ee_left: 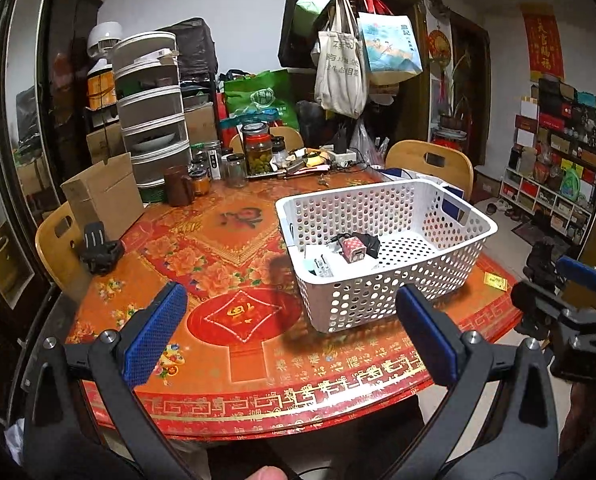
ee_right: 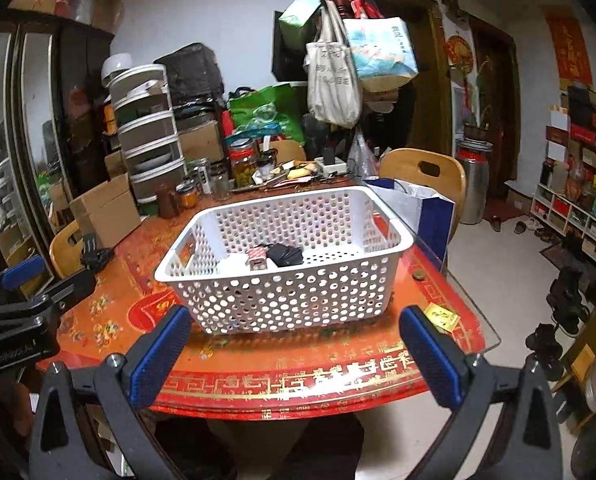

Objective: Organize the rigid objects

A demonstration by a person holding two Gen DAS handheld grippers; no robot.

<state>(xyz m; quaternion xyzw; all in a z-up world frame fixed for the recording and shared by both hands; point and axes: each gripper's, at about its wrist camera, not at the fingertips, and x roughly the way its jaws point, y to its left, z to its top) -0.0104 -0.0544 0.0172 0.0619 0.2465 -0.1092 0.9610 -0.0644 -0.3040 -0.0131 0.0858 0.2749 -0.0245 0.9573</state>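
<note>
Both tongs spread and empty at the near edge of the counter, the white basket beyond them.

Nearest you, your left tongs [ee_left: 289,328] stand wide apart with nothing between the blue pads, and your right tongs [ee_right: 295,354] are spread just as wide, also empty; both hang over the near rim of the red, flower-patterned counter [ee_left: 233,364]. A small yellow packet [ee_right: 441,317] lies on the counter just beside the right tongs' right-hand pad. Past the pads sits the white perforated basket [ee_right: 281,300], resting on the counter; inside it lie a small pink polka-dot block [ee_left: 353,251], a black item [ee_left: 368,243] touching it, and some white pieces. Further left, a black clip [ee_left: 97,250] rests by a cardboard box [ee_left: 103,196]. At the far side stand glass jars [ee_left: 257,148].
</note>
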